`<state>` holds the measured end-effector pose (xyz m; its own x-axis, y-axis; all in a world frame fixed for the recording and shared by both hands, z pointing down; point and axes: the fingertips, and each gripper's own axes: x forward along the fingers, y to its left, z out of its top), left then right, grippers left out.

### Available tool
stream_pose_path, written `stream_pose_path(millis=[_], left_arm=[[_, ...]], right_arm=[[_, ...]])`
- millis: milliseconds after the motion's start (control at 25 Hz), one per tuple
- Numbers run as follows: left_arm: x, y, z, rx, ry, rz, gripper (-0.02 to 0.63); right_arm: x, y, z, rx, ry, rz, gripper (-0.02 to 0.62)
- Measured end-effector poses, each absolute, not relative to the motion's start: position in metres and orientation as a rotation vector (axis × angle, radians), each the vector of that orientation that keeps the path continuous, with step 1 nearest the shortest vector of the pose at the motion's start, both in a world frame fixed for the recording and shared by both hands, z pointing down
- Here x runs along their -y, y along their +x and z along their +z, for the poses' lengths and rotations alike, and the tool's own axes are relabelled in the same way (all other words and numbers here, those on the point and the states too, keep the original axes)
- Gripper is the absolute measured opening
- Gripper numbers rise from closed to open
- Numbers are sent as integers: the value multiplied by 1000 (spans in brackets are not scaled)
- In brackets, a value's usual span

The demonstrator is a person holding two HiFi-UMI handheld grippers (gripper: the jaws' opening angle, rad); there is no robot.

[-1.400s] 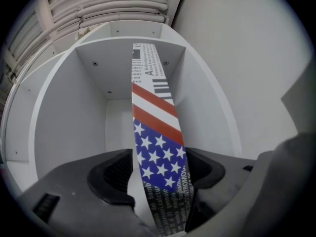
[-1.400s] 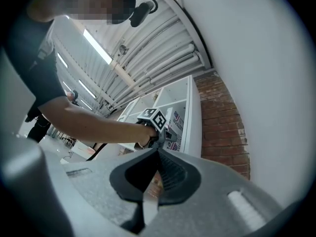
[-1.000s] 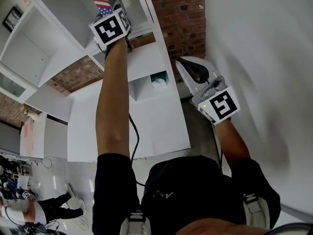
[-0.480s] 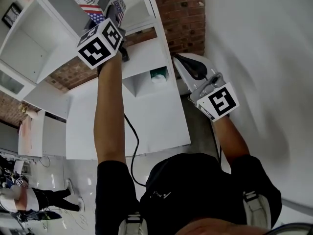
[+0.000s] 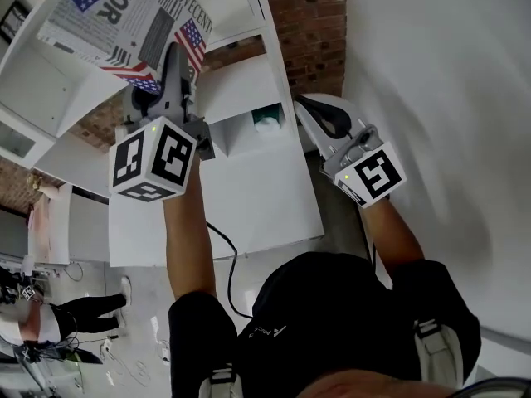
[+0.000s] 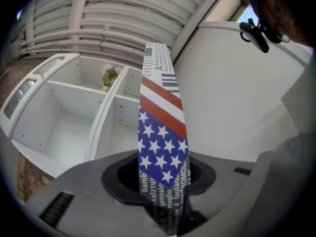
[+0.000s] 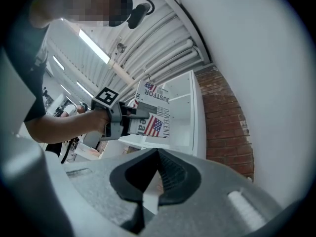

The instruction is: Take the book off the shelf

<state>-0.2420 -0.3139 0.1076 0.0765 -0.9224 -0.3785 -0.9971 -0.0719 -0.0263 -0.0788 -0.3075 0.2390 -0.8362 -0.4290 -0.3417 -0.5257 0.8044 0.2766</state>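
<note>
The book (image 5: 124,23) has a newsprint cover with American flags. It is off the white shelf unit (image 5: 249,189), up at the head view's top left. My left gripper (image 5: 172,60) is shut on its lower edge. In the left gripper view the book's spine (image 6: 163,132) stands upright between the jaws, and my left gripper (image 6: 165,216) clamps its bottom end. My right gripper (image 5: 305,104) hangs beside the shelf's right side with its jaws together and nothing in them. The right gripper view shows my right gripper (image 7: 148,196), and beyond it the book (image 7: 153,117) in the left gripper (image 7: 118,120).
Bare white shelf compartments (image 6: 59,127) lie behind the book, one holding flowers (image 6: 109,75). A green and white object (image 5: 267,123) sits in a lower compartment. A brick wall (image 5: 307,23) backs the shelf and a white wall (image 5: 440,98) runs along the right. A person (image 5: 50,322) stands far left.
My left gripper has drawn the book out of the shelf compartment and down toward me, so much more of the cover shows. My right gripper has barely moved.
</note>
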Motion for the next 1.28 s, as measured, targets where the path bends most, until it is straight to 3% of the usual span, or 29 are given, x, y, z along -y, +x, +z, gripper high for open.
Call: stream_pose_path(millis=[680,1280], left_arm=[[209,-176,222,-1733,-2099,391,152],[205,-172,227,-1704,-2204,408,152]], right_arm=[[288,-64,298,-2680,-749,435,2],[285,-58,274,-2725,-824,452,0]])
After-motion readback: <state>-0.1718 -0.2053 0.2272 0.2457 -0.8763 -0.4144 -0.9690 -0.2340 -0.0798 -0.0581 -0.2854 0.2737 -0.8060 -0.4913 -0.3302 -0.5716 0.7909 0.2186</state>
